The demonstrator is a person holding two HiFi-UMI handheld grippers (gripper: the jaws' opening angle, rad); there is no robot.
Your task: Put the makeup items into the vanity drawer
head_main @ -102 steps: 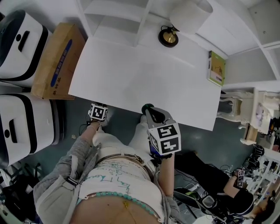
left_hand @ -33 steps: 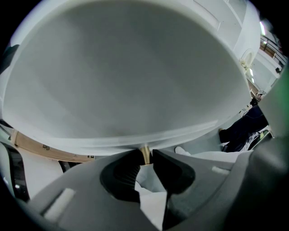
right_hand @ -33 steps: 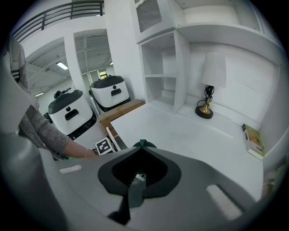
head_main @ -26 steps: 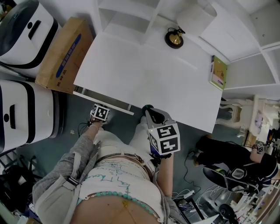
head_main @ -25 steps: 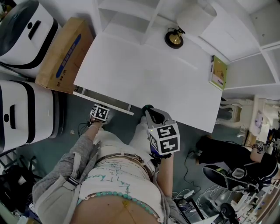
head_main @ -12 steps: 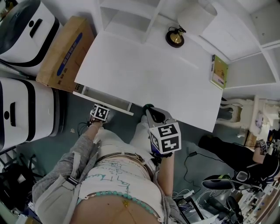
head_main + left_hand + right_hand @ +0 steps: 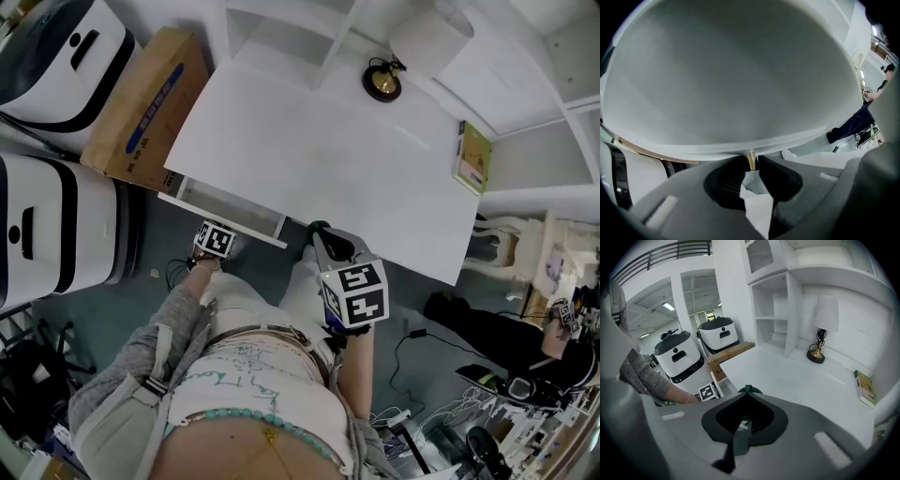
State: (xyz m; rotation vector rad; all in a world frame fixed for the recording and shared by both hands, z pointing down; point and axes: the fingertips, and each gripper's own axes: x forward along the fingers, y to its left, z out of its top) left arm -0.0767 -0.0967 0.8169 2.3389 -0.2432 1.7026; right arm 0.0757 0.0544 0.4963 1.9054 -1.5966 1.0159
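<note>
The white vanity table (image 7: 328, 159) has its left front drawer (image 7: 230, 208) pulled partly out. My left gripper (image 7: 212, 240) is at the drawer's front, shut on its small brass knob (image 7: 750, 161), and the white drawer front (image 7: 731, 79) fills the left gripper view. My right gripper (image 7: 330, 246) hovers at the table's front edge, shut on a small dark green makeup item (image 7: 746, 390) whose tip pokes out past the jaws. The right gripper view also shows the open drawer (image 7: 717, 377) and the left gripper's marker cube (image 7: 708, 391).
A brass-based lamp (image 7: 382, 80) and a green book (image 7: 473, 157) stand on the table's far side, with white shelves behind. A cardboard box (image 7: 141, 103) and two white machines (image 7: 47, 187) sit to the left. A person in dark clothes (image 7: 497, 337) is on the floor at right.
The drawer, flush with the table at first, has slid out toward me with the left gripper on its knob. The right gripper has stayed put with the green item.
</note>
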